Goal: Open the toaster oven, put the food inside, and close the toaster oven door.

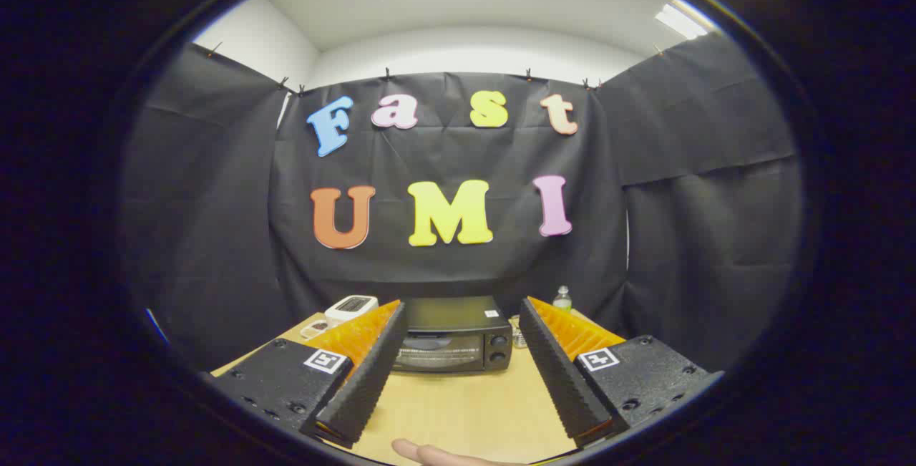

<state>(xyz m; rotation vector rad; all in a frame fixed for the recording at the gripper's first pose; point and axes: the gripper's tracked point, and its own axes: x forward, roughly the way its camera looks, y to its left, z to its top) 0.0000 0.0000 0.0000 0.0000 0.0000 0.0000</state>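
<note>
1. Tongs spread wide, holding nothing; ribbed black fingers angled over the wooden surface.
2. Toaster oven far on surface, beyond and between fingers: black, boxy, glass door shut, two knobs at right.
3. White appliance left of oven; bottle far right.
4. Fingertip of a hand at near edge.

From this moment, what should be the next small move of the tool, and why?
Probably move the tool forward over the table toward the toaster oven. Its fingers stand wide open and hold nothing, the oven sits beyond them, apart from them, and its door looks closed. The door must be opened first, so the tool should likely approach the door's top edge.
</note>
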